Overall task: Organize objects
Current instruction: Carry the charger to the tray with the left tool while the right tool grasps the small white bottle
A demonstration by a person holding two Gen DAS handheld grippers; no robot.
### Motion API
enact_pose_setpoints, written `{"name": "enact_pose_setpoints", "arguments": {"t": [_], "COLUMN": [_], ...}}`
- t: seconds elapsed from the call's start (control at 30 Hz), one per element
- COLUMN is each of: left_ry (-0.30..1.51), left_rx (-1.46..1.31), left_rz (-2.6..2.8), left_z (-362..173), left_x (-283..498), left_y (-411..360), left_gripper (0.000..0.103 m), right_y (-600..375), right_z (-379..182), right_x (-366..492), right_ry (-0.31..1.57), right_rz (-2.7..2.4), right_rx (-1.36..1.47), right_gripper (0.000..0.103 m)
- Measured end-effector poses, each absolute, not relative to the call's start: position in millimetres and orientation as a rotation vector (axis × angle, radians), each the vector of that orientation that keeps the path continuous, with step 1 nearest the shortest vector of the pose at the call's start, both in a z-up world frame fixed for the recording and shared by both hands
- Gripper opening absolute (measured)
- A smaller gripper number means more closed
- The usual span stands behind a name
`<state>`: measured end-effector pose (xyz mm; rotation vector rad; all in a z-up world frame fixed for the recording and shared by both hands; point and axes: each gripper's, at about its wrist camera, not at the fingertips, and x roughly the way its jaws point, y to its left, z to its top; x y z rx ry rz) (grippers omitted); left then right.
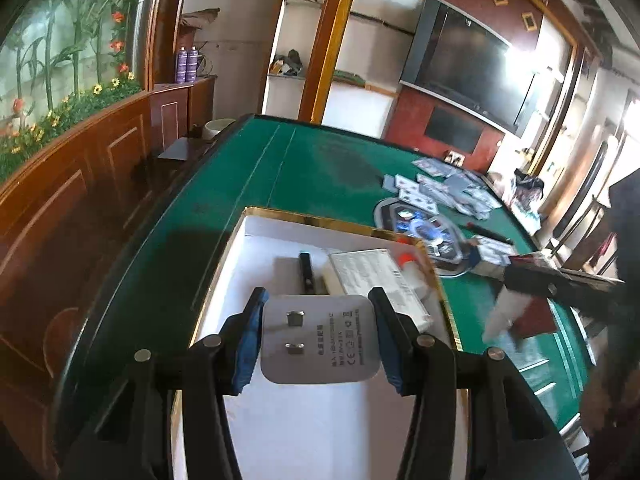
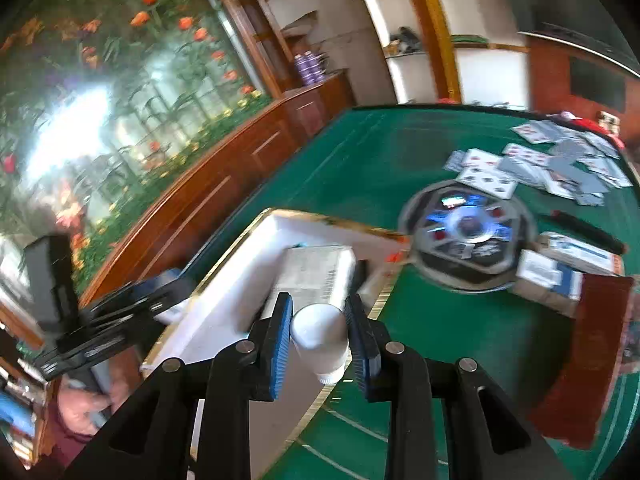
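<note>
Green felt surface (image 1: 320, 168) carries the white gold-rimmed box (image 1: 256, 240). My left gripper (image 1: 318, 340) jaws clamp a power adapter (image 1: 320, 338) directly above it; my right gripper (image 2: 318, 340) jaws pinch a white bottle (image 2: 322, 336) over its near-right rim.

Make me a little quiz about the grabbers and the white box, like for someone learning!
1. True or false: the left gripper is shut on a charger.
2. What does the right gripper hold? A) a card B) a white bottle C) a pen
3. Fill in: the box sits on a ____ table.

Key: 1 true. 2 B. 3 green.
</note>
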<state>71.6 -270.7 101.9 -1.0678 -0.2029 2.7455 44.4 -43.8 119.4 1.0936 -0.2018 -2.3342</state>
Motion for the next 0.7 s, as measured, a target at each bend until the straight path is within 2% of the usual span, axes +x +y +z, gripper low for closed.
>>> {"name": "enact_pose_setpoints", "arguments": {"t": [0.53,0.6,0.63,0.7], "left_ry": [-0.198,-0.259,-0.291,-0.342], "left_rx": [-1.345,-1.334,-1.322,-1.296], "left_rz": [2.718,2.710,2.700,2.685], "left_z": [55,54,54,57], "left_x": [-38,-40,-40,-38], "left_y": [-280,-286,-288,-292], "left_gripper": [0.050,0.056,0.066,0.070], "right_y": [-136,-143,-145,-148], "right_z": [64,61,59,55], "right_x": [27,24,23,20], "right_ry": [-0.141,-0.134,-0.130,-0.119], "right_rz": [-2.165,-2.160,-2.159,-2.159], "right_rx": [1.246,1.259,1.264,1.276], "right_gripper": [0.030,0.030,0.030,0.030]}}
